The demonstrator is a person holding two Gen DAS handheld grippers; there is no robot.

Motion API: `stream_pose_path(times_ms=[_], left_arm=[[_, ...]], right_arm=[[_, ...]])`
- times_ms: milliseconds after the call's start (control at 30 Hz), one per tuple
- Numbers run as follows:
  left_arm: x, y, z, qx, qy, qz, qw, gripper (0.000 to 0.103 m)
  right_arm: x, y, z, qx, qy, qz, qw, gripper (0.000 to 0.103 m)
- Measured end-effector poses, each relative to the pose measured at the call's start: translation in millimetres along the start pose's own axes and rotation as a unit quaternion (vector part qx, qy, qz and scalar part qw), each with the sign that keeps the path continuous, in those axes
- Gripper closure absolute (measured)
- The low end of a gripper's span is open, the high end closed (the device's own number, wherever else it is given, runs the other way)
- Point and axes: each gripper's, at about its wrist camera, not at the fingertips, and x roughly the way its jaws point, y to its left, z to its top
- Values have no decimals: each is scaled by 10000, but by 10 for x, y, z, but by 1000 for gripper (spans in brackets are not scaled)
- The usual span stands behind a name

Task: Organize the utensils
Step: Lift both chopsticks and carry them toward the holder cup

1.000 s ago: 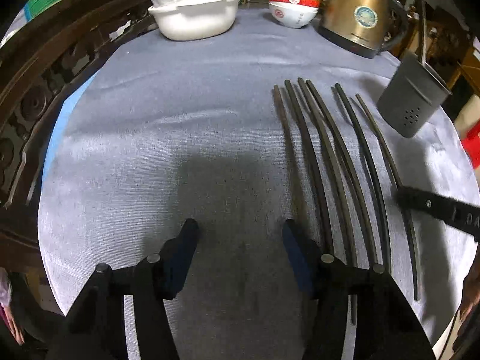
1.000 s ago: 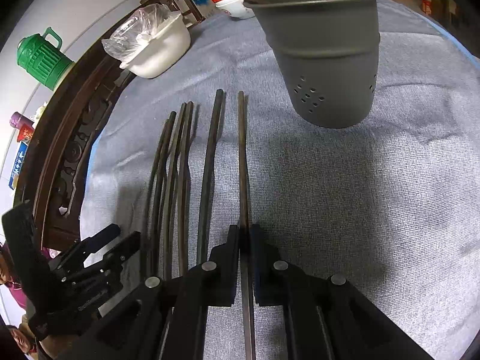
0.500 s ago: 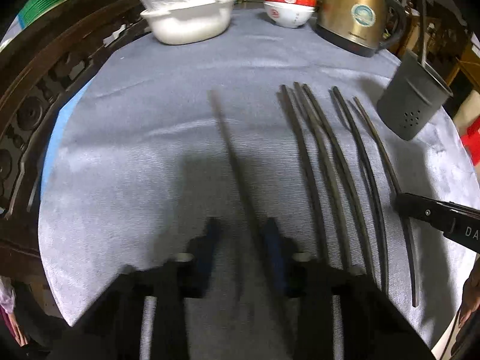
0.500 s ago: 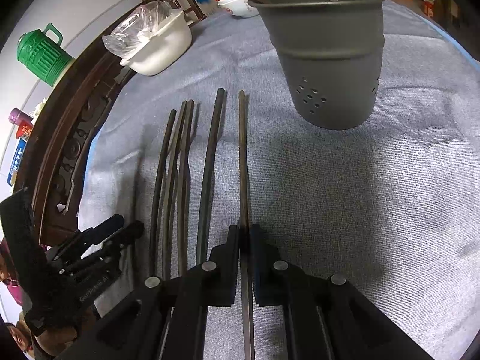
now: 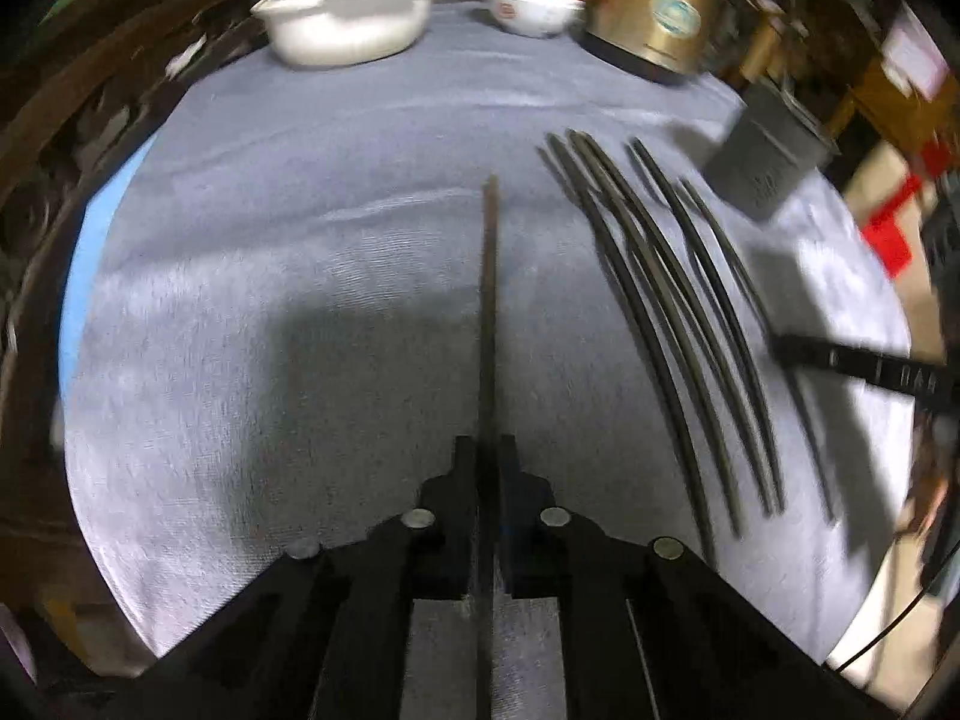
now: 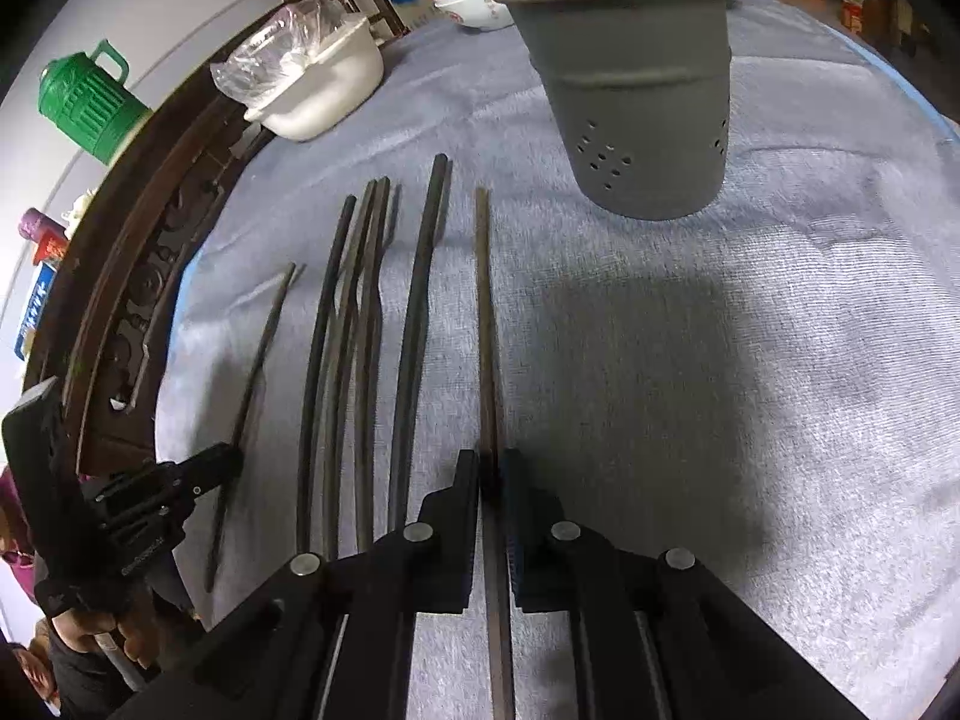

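Scene: a round bench (image 6: pixel 780 360) under a grey cloth, seen from two hand-held grippers, each camera looking along its own fingers.
Left gripper (image 5: pixel 486 450): fingers narrow, closed on one dark chopstick (image 5: pixel 491 300) that runs straight ahead from between them. The jaws closed in the last second and have just eased open a little, with the stick between them throughout.
Right gripper (image 6: pixel 487 462): fingers narrow, pinching a second chopstick (image 6: pixel 485 312) near its thin end; the stick points forward from the fingers, its far tip just short of the holder.
Loose chopsticks (image 6: pixel 360 330): a small row on the cloth, left of the right fingers and right of the left fingers, some touching or overlapping.
Holder (image 6: pixel 630 90): grey perforated cup standing upright ahead of the right fingers, already holding a couple of long handles.
Background: white dish (image 5: pixel 345 24) with plastic wrap, stacked bowls (image 5: pixel 534 0) and a brass-coloured kettle (image 5: pixel 654 6) far ahead of the left fingers.
Handling: the sticks look thin, light, stiff and smooth, so likely to swivel or slide in a pinch. A hold nearer the middle would probably steady them; an end grip suits tipping one upright into the holder.
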Motion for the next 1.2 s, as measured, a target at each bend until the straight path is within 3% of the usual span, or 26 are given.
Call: stream_pose_path(times_ms=[33, 67, 100, 267, 500, 533, 567, 600, 633, 933, 1067, 1100, 1133, 1200], left_arm=[[-9, 57, 31, -196, 35, -99, 9998, 80], [-36, 90, 54, -329, 30, -140, 9994, 63], [-81, 115, 108, -468, -96, -178, 9987, 52], [-88, 67, 457, -448, -196, -136, 9987, 50], [241, -58, 725, -385, 450, 197, 9981, 50], [276, -63, 750, -361, 568, 227, 9975, 50], [318, -83, 788, -314, 574, 314, 9974, 58], [353, -116, 829, -221, 535, 408, 9975, 93], [396, -145, 864, -58, 632, 567, 9964, 97], [383, 52, 959, -213, 1106, 172, 9935, 98], [436, 35, 1092, -270, 1307, 5, 9910, 80], [441, 27, 1104, -253, 1298, 27, 9912, 80], [442, 13, 1109, -224, 1263, 90, 9917, 80], [426, -12, 1092, -128, 1180, 355, 9923, 98]], right_arm=[[0, -7, 16, 27, 40, 1, 10000, 92], [-4, -13, 49, 86, 90, 5, 9999, 91], [-24, -15, 91, 127, 83, 1, 9999, 91], [-25, 77, 358, -39, 69, -230, 9997, 90], [338, 196, 689, -221, 625, -615, 9959, 90], [343, 230, 719, -282, 544, -635, 9961, 90], [367, 239, 744, -285, 584, -720, 9953, 91], [376, 239, 761, -261, 619, -714, 9952, 91], [380, 241, 758, -298, 660, -728, 9947, 93], [433, 213, 747, -662, 1116, -870, 9877, 94], [494, 269, 835, -813, 1146, -1041, 9846, 94], [509, 284, 845, -846, 1143, -1073, 9840, 94], [541, 322, 865, -877, 1129, -1106, 9835, 94], [559, 377, 852, -912, 1047, -1114, 9840, 95]])
